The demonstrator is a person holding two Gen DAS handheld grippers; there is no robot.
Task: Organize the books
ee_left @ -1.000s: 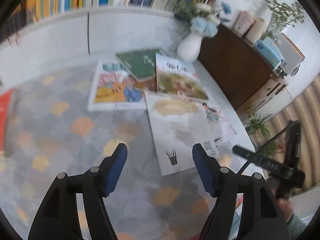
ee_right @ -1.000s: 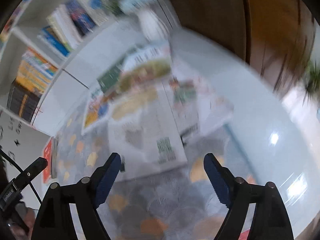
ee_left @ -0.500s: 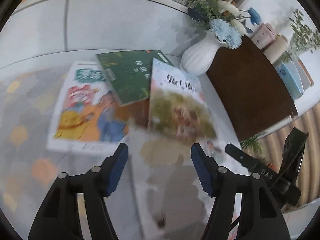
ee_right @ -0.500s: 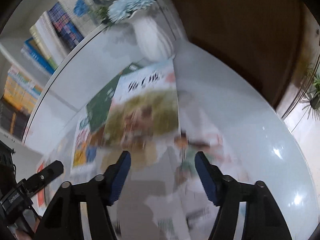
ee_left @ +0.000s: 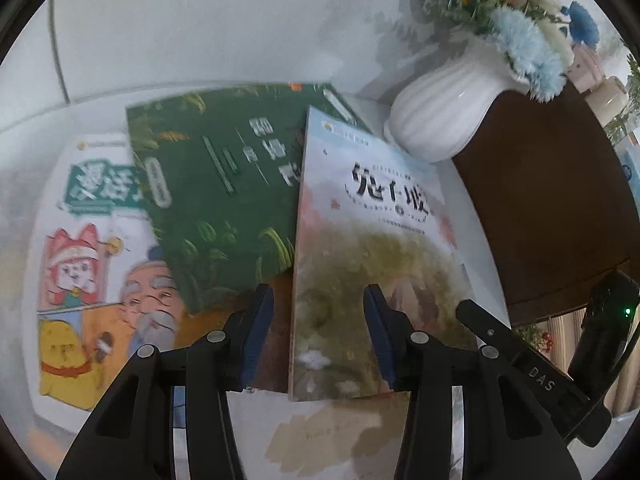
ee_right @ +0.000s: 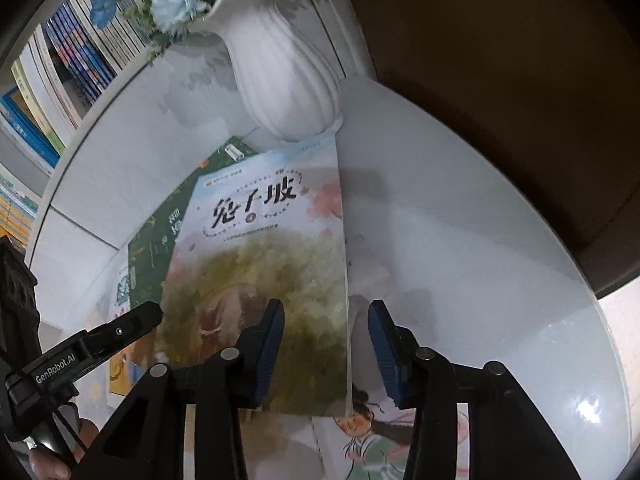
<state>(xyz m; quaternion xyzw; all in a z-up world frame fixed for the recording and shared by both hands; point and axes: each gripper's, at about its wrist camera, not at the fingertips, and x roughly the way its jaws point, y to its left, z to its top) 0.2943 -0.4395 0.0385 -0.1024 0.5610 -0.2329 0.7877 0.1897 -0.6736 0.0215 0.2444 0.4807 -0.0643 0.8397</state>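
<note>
Both grippers have dropped closer to the pale-covered book beside the white vase. The left gripper and right gripper are closing astride its edges, not yet pinching. Only the right view shows shelved books.

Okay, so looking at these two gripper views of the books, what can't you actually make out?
- Left wrist view: title on the green book, smeared by motion blur.
- Left wrist view: the cartoon-cover book, partly covered by the green book.
- Right wrist view: the illustrated white book, mostly hidden under the landscape-cover book and the right gripper.
- Both views: whether either closing gripper touches a book.
</note>
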